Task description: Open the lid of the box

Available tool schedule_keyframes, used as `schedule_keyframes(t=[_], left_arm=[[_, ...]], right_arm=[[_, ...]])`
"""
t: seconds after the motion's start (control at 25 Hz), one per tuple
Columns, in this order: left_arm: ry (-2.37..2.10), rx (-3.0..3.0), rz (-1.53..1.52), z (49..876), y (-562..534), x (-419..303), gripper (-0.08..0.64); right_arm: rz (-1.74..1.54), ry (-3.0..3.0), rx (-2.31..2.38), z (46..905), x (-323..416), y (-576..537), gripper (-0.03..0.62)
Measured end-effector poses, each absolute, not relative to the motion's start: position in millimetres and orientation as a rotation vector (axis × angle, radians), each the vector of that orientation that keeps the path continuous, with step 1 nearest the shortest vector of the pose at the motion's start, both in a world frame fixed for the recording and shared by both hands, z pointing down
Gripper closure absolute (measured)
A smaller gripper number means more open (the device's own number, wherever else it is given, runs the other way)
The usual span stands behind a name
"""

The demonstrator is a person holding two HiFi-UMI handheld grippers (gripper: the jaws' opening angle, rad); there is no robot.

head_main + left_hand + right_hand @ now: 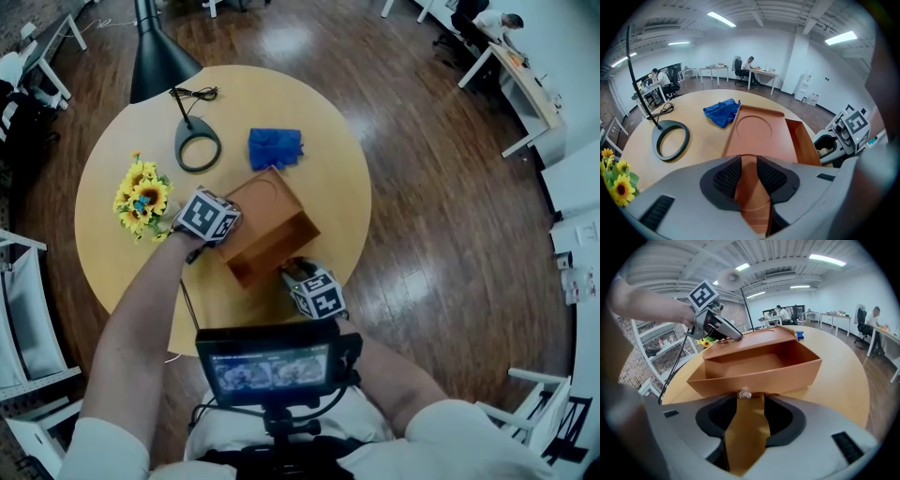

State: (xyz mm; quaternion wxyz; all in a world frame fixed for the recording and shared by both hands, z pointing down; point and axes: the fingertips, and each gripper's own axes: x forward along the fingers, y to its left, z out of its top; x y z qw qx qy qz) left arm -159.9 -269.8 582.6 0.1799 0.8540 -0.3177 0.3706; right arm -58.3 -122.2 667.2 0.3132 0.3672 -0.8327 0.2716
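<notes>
You're working at the round bench (pixel 103 178), and there's plenty of bare top lying to the right of your right fingers. The box (pixel 759 366) is sitting straight ahead of the right gripper (pixel 751 401), front wall just past the tips and cavity showing, so the opening is looking about done. The lid (pixel 759 136) is lying folded back off the opening, running out ahead of the left gripper (pixel 749 164). The left fingers (pixel 727 177) are pinching its near edge, part closed on the panel, likely stopping it from dropping shut. The right fingers (pixel 780 417) are standing apart and gripping nothing, with only bench between them. The lamp base (pixel 670 139) is sitting left of the left fingers. The blue cloth (pixel 723 111) is lying near the lid's far corner, so room is tight there. A small shiny bit (pixel 744 393) is sitting at the wall just past the right tips; I can't tell what it is.
</notes>
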Motion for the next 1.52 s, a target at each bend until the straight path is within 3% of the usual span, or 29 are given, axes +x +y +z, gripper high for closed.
schedule_keyframes(t=[0.32, 0.56, 0.84, 1.16, 1.52], left_arm=[[-1.041, 2.431, 1.03, 580.2, -271.4, -165.7, 0.456], [-1.511, 2.38, 0.817, 520.1, -274.2, -192.3, 0.46], [-1.879, 2.025, 0.506, 470.4, -177.7, -193.7, 0.46], [-1.879, 1.624, 0.309, 493.5, -15.9, -90.8, 0.468], [-1.815, 1.566, 0.294, 505.9, 23.9, -69.9, 0.468]], right_arm=[[0.674, -2.22, 0.958, 634.1, -47.2, -118.5, 0.402], [0.6, -2.298, 0.905, 600.6, -45.7, -124.6, 0.408], [0.509, -2.41, 0.681, 546.7, -38.2, -117.8, 0.408], [0.477, -2.385, 0.442, 503.5, 1.1, -47.6, 0.43], [0.581, -2.34, 0.416, 504.0, 4.3, -2.4, 0.429]])
